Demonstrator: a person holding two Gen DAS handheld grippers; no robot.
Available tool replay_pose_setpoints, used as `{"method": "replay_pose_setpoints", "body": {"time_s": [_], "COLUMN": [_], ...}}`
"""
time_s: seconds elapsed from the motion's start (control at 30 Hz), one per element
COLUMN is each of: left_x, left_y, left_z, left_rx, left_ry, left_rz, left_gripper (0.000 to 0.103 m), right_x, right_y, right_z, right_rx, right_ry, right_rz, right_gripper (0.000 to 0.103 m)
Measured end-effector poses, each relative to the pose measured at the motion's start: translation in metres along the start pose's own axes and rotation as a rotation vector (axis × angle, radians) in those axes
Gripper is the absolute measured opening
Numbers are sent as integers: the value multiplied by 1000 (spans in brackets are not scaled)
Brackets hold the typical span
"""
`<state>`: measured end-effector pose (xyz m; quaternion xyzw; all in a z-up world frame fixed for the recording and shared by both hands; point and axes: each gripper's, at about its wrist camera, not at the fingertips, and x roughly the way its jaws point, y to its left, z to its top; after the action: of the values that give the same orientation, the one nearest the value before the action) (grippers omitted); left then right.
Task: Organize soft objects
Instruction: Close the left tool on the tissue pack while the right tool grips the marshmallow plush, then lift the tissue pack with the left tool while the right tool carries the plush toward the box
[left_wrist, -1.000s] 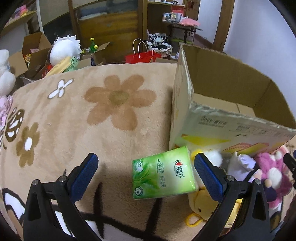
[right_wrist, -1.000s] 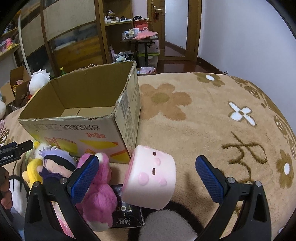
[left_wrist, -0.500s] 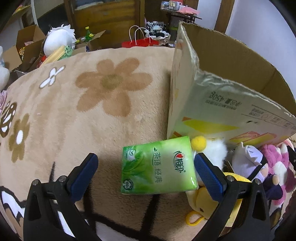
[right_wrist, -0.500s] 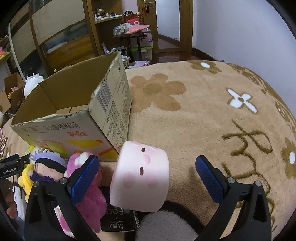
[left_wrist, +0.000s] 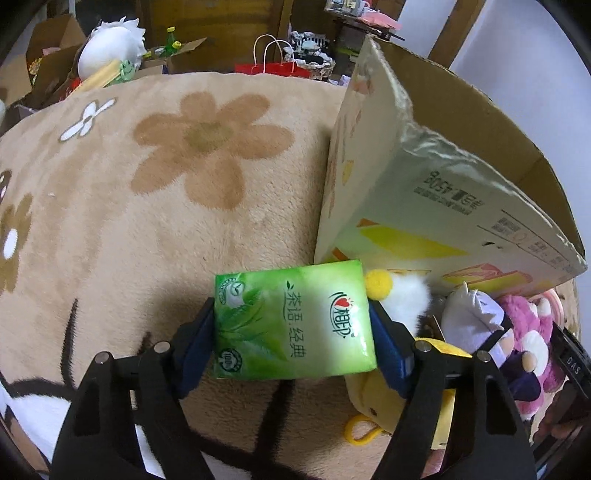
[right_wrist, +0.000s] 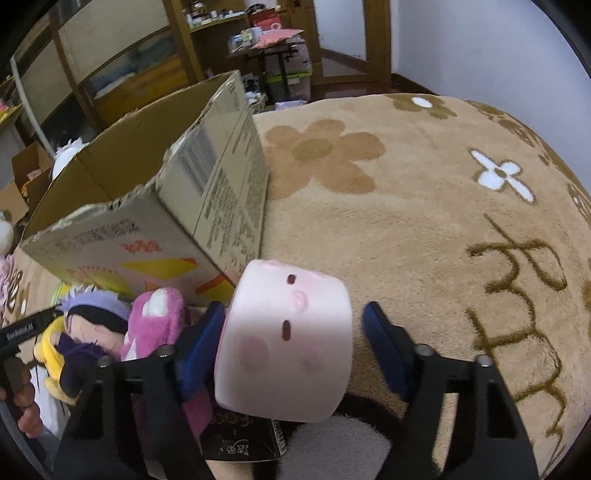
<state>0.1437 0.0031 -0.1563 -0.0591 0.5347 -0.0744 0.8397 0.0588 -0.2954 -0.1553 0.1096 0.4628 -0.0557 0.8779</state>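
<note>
**Both grippers closing around soft items by the box**

The left gripper (left_wrist: 291, 332) is pinching the green tissue pack (left_wrist: 293, 319) at the cardboard box's (left_wrist: 443, 206) corner on the flowered blanket (left_wrist: 166, 192). The right gripper (right_wrist: 293, 343) is straddling the pink marshmallow plush (right_wrist: 286, 343), its right pad (right_wrist: 384, 350) standing clear.

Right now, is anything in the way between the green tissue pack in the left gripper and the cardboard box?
Nothing visible blocks it. The left gripper has its pads at the sides of the tissue pack, and the box stands just behind it, top open. The pack would need lifting over the near wall.
</note>
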Motion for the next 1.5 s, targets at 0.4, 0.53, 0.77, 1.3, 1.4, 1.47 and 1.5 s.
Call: {"method": "replay_pose_setpoints", "body": {"time_s": [0.4,0.53,0.77,1.3,1.4,1.47,1.5], "left_x": [-39,-57,-73,-73,-77,-80,-83], "left_y": [-17,-19,-20,-28,-30,-28,-27], "left_z": [-14,-15,-20,-38,-40,-40,-40], "left_rx": [106,127,151,161,171,153,143], "left_ry": [-137,-196,-219,-100,-120,-125,-134], "left_rz": [67,82,107,39,36,33,33], "left_gripper": [75,75,75,75,71,70,56], "right_x": [-24,-43,-71,-69,-69,-69,-70], "right_y": [3,2,6,23,23,23,24], "right_z": [0,2,7,0,1,0,0], "right_rx": [-17,5,16,-52,-53,-52,-52], "right_ry": [-69,-115,-187,-151,-152,-152,-154], "right_rz": [11,3,23,44,42,43,41], "right_gripper": [55,55,55,55,55,55,55]}}
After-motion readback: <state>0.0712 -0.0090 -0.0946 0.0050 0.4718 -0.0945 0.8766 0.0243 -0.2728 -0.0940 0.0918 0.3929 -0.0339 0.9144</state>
